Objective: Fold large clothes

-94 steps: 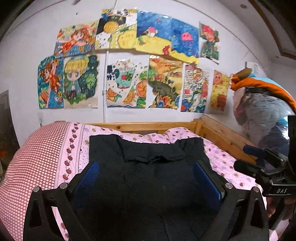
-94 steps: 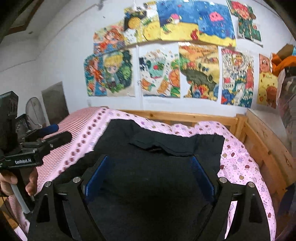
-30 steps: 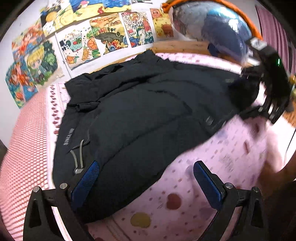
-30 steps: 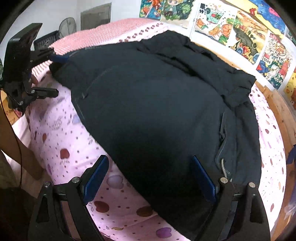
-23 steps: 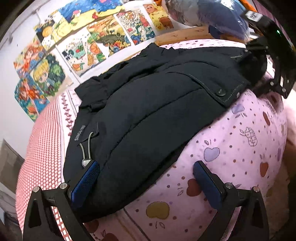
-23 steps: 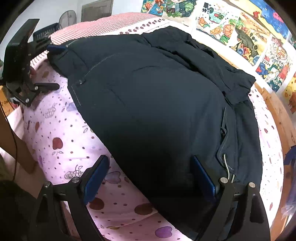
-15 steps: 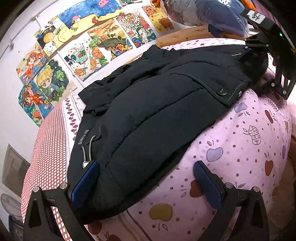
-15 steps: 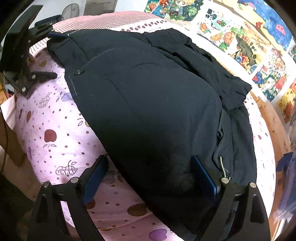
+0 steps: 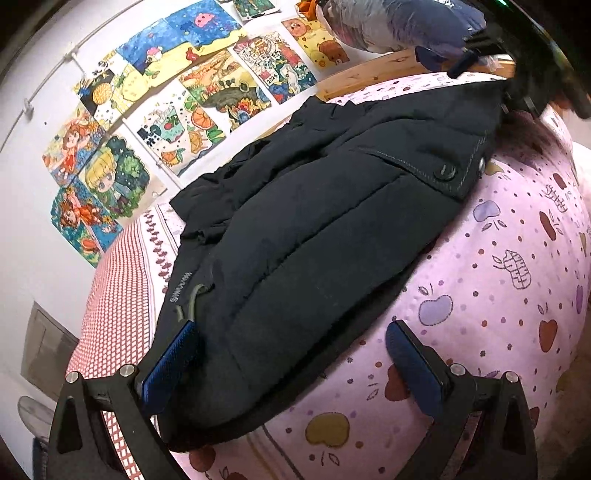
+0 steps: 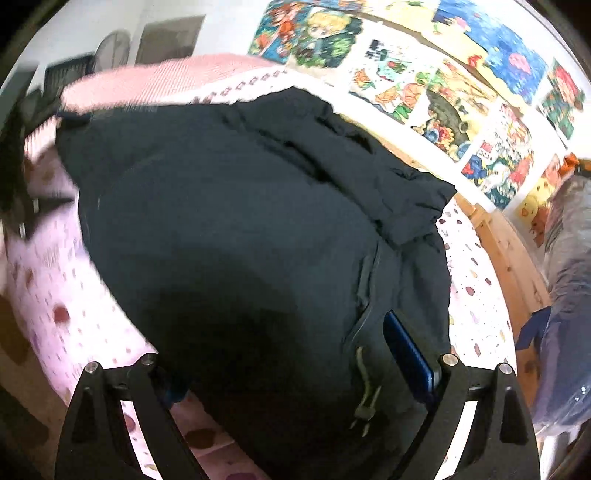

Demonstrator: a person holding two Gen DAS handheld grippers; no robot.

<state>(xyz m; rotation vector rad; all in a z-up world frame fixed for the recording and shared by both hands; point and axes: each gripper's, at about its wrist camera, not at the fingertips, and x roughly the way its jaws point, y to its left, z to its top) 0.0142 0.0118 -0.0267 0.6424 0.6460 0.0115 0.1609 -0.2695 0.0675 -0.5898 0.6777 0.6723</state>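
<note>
A large dark padded jacket (image 9: 317, 236) lies spread on the pink patterned bedsheet (image 9: 509, 280), its hem toward me. It fills the middle of the right wrist view (image 10: 236, 236). My left gripper (image 9: 291, 360) is open over the jacket's left hem corner, beside a grey drawcord (image 9: 186, 302). My right gripper (image 10: 284, 354) is open over the jacket's right hem corner, the fabric between its jaws, with a cord toggle (image 10: 365, 402) near its right finger. The right gripper also shows at the top right of the left wrist view (image 9: 532, 74). The right wrist view is blurred.
A wooden bed frame (image 9: 369, 77) runs behind the jacket. Colourful drawings (image 9: 207, 77) cover the wall. A bagged bundle (image 9: 399, 26) sits at the far right corner. A red checked pillow (image 9: 118, 280) lies on the left. A fan (image 10: 114, 48) stands beyond the bed.
Both grippers came down from facing the wall to the jacket's near hem. In the last half second the left gripper barely moved, while the right one pushed further onto the hem.
</note>
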